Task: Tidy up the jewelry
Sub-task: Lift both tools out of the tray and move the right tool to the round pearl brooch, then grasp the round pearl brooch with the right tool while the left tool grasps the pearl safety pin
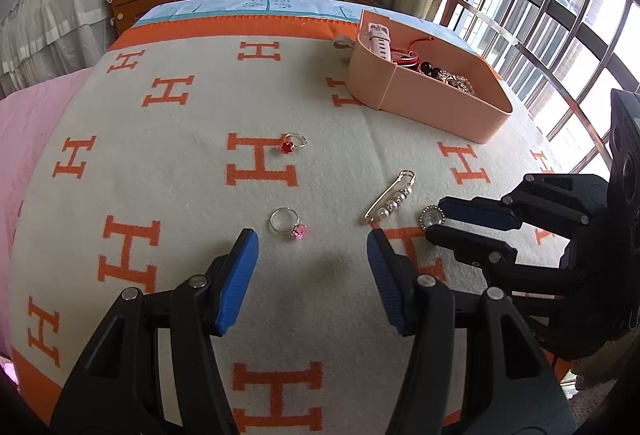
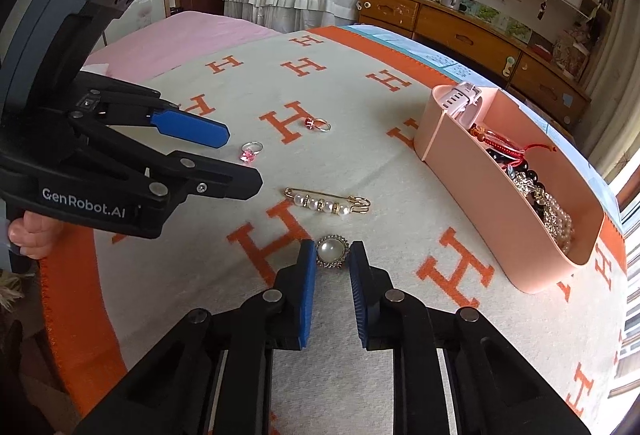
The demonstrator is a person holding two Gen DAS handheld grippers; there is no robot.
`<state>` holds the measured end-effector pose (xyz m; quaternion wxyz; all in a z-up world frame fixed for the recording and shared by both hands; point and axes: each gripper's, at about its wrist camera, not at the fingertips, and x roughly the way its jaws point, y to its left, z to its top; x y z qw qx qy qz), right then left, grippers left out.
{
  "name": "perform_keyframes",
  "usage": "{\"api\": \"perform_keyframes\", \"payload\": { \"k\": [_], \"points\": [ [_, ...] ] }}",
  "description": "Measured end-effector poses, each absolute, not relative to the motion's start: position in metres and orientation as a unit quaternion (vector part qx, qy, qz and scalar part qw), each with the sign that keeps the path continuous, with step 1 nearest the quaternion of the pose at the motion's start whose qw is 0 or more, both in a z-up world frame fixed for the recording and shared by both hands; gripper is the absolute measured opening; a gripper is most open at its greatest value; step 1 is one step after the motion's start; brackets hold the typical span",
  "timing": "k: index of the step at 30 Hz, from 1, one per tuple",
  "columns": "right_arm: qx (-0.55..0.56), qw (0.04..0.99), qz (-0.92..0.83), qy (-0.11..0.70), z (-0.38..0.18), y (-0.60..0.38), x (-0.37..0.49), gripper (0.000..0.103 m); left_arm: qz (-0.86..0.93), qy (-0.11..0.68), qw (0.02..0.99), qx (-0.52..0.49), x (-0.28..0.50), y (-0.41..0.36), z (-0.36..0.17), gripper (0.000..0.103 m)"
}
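The right gripper is closing its blue pads around a round brooch with a pearly dome and a rhinestone rim; the pads are standing just beside its edges, and contact cannot be confirmed. The brooch is lying flat on the blanket, toward its near edge, on an orange H. Just beyond it, a gold pin strung with pearls is lying crosswise, apart from the brooch. Further out, a ring with a pink stone and a ring with a red stone are resting separately toward the blanket's middle. A peach organizer box is sitting near the far right corner, holding a watch strap, red cord and beads. Nothing is blocking the brooch. The left gripper is hovering with jaws apart and empty, angled down, the pink-stone ring just ahead of its fingertips. A person's fingers are gripping its handle.
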<state>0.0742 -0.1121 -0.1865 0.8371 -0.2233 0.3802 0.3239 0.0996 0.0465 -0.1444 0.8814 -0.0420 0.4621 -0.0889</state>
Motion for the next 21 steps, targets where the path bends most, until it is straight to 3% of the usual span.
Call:
{"api": "perform_keyframes", "payload": {
  "k": [13,21],
  "points": [
    [-0.233,0.834,0.318,0.387,-0.185,-0.117,0.052,0.003,-0.089,0.459,0.883,-0.037,0.097,0.043,-0.142,0.054],
    [-0.221,0.837,0.308,0.395,-0.185,-0.126,0.05,0.004,-0.093,0.46,0.883,-0.034,0.094,0.04,-0.141,0.054]
  ]
}}
